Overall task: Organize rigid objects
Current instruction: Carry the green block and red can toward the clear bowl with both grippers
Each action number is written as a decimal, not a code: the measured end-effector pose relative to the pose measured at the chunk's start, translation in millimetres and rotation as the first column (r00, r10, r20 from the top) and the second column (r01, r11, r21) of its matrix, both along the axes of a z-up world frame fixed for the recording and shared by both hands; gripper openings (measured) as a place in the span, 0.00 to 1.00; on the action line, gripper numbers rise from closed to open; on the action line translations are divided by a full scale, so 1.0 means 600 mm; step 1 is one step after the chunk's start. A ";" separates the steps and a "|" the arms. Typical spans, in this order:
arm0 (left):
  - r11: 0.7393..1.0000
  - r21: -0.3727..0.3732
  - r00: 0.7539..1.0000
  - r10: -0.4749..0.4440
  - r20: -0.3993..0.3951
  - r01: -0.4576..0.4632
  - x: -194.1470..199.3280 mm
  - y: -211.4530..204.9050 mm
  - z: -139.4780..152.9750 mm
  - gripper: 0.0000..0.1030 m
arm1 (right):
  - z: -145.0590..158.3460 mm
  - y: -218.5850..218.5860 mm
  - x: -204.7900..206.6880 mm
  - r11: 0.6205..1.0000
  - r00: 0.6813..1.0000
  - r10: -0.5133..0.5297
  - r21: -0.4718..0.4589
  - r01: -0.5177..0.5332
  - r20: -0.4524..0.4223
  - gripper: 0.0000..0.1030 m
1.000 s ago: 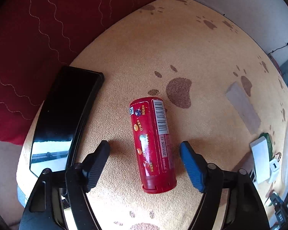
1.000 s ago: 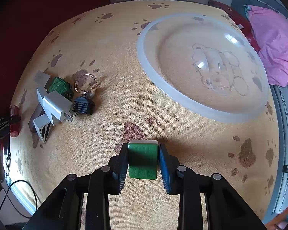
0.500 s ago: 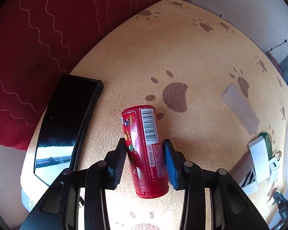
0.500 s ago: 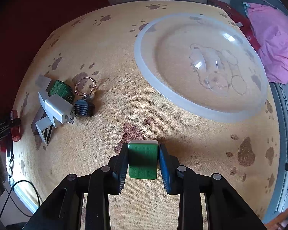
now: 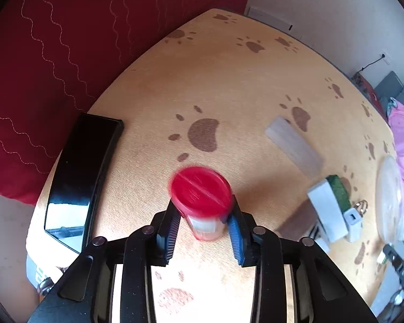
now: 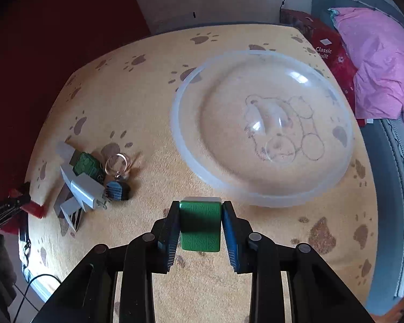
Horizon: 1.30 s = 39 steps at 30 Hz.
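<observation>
Inside clear bowl (image 6: 261, 191), only cloth (image 6: 148, 94).

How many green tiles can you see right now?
2. One green tile is clamped in the right gripper; another lies in the clutter pile left of the clear bowl. More may be hidden there.

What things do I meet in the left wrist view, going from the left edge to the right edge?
Black tray → red bottle in the left claw → grey flat strip → white charger → clear bowl.
</observation>
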<state>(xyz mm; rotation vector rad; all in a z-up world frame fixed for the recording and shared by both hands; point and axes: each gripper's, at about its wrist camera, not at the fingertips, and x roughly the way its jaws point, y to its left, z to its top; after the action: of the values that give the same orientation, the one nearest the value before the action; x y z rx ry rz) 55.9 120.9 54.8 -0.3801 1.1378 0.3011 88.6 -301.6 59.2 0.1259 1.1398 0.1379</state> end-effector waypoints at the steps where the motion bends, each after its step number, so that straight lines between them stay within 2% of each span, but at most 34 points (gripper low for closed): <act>1: 1.000 -0.002 1.000 -0.003 0.002 0.003 -0.001 -0.004 0.004 0.32 | 0.002 -0.007 0.005 1.000 1.000 -0.010 -0.005 0.010 0.009 0.31; 10: 0.999 -0.005 0.999 -0.034 0.029 0.034 -0.022 -0.042 0.034 0.32 | -0.001 -0.053 0.058 0.996 0.997 -0.048 -0.076 0.052 0.055 0.31; 22: 0.997 -0.008 0.996 -0.077 0.054 0.077 -0.042 -0.090 0.070 0.32 | -0.053 -0.062 0.097 0.983 1.000 0.023 -0.181 -0.019 0.019 0.31; 32: 0.990 -0.016 0.988 -0.141 0.069 0.142 -0.045 -0.153 0.090 0.32 | -0.068 -0.090 0.071 0.983 0.999 0.047 -0.176 -0.050 -0.023 0.31; 39: 0.976 -0.025 0.973 -0.214 0.084 0.217 -0.027 -0.214 0.102 0.32 | -0.072 -0.117 0.031 0.991 0.997 0.040 -0.122 -0.047 -0.062 0.31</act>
<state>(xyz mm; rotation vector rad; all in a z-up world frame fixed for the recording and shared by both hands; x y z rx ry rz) 39.6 -7.4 116.2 -0.2930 1.0948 0.0744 107.3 -371.9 16.0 -0.0044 1.2074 0.1026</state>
